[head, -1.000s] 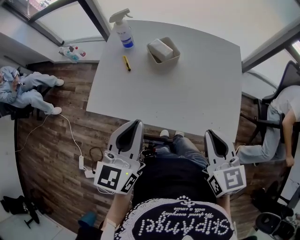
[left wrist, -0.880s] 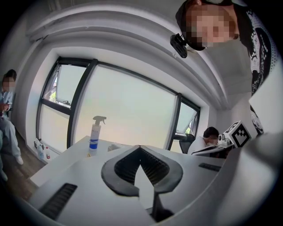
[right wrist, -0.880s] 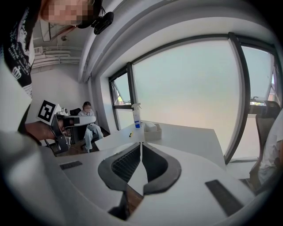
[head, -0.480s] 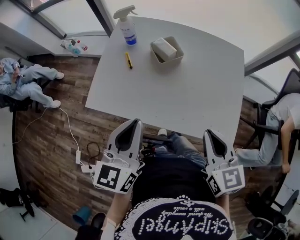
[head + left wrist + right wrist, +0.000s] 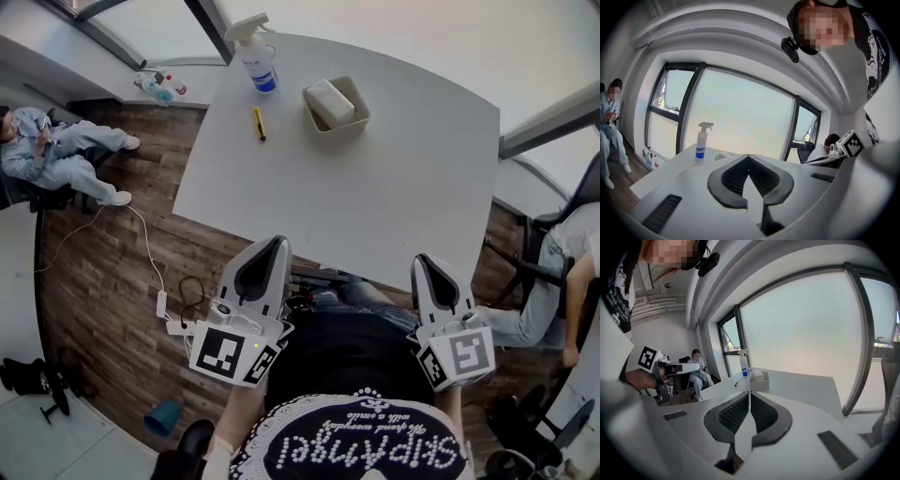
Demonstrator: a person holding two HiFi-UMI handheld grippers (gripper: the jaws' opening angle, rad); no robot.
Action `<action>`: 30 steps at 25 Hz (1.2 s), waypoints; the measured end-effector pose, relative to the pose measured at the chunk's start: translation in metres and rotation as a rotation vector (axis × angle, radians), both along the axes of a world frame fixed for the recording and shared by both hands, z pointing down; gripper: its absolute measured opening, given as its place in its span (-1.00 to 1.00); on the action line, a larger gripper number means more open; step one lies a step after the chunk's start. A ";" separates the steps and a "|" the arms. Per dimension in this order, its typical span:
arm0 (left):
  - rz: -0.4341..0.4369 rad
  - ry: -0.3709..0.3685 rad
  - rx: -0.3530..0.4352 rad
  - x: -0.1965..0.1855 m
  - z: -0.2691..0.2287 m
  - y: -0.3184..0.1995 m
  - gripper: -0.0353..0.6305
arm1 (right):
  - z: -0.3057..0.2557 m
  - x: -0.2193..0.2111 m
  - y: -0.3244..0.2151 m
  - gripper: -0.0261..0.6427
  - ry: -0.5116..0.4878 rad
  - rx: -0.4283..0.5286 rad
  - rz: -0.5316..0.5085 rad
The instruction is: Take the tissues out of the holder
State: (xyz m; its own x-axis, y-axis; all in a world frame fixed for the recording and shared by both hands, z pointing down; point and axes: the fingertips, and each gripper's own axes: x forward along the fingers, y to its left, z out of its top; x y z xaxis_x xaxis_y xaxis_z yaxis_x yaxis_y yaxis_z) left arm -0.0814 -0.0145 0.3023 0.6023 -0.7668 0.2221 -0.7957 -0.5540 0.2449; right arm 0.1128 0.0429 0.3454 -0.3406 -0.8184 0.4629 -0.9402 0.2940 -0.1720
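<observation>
A white pack of tissues (image 5: 330, 100) lies in a beige rectangular holder (image 5: 357, 117) near the far side of the white table (image 5: 375, 197). The holder (image 5: 757, 380) with the tissues (image 5: 756, 374) also shows small in the right gripper view. My left gripper (image 5: 266, 260) and right gripper (image 5: 427, 274) hang side by side close to my body, just short of the table's near edge, far from the holder. Both are shut with nothing between their jaws; the tips meet in each gripper view (image 5: 748, 156) (image 5: 750, 393).
A spray bottle (image 5: 255, 54) with a blue label stands at the table's far left corner, and a yellow pen-like item (image 5: 257, 123) lies beside the holder. A cable (image 5: 141, 262) trails over the wooden floor at left. People sit at far left (image 5: 56, 155) and right (image 5: 572, 272).
The view has shifted slightly, so the table sits a little nearer. Both grippers keep the same pose, shut and held low by the body.
</observation>
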 end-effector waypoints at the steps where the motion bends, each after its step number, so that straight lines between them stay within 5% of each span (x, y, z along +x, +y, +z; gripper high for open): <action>1: -0.002 -0.003 0.001 0.004 -0.001 -0.001 -0.89 | 0.001 0.003 -0.002 -0.85 -0.006 -0.001 -0.004; 30: -0.021 -0.058 0.049 0.075 -0.005 -0.008 -0.89 | 0.016 0.078 -0.014 -0.85 -0.061 0.024 -0.014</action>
State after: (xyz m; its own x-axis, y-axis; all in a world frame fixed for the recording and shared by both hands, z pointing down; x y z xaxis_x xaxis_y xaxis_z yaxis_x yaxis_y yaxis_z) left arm -0.0066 -0.0220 0.2975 0.5734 -0.7898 0.2177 -0.8191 -0.5475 0.1711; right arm 0.1908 0.0288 0.3618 -0.3787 -0.8240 0.4216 -0.9241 0.3114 -0.2213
